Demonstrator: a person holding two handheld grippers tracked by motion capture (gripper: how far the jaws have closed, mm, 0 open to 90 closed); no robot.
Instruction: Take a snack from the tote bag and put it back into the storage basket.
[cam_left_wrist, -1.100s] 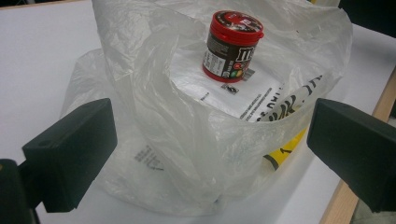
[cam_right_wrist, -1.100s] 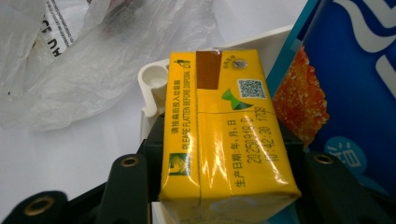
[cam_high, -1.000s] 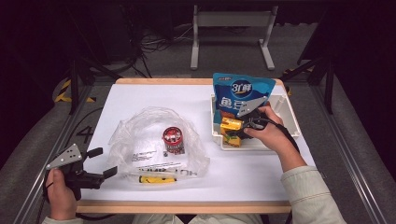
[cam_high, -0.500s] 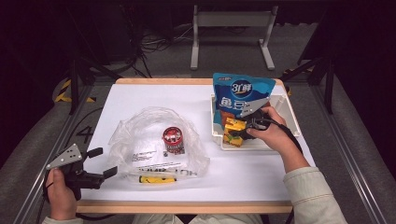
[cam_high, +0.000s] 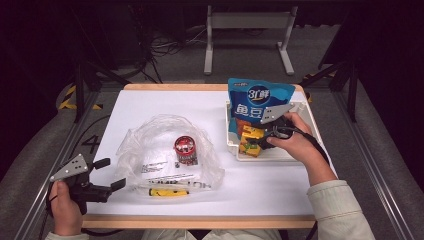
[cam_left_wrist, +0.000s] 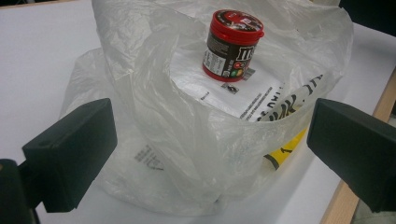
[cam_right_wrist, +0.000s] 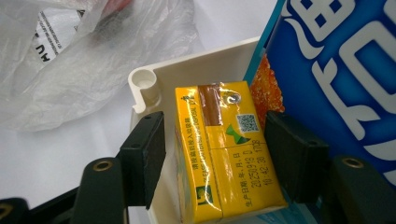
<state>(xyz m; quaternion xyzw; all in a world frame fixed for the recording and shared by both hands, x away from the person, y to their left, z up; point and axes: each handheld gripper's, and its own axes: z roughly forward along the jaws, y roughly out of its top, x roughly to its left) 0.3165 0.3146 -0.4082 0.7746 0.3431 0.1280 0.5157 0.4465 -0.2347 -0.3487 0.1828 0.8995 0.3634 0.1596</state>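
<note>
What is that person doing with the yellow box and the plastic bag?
The right gripper sits around a yellow drink carton in the white tray, beside a blue snack bag. Its jaws have just been opening, and a small gap shows at each side of the carton. The left gripper waits open by a clear plastic bag holding a red candy tub.

Blue bag (cam_right_wrist: 336, 70) and tray wall (cam_right_wrist: 187, 65) crowding carton (cam_right_wrist: 219, 149)

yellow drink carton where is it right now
The yellow drink carton sits in the white tray at the table's right, between the right gripper's jaws, beside the blue snack bag.
</note>
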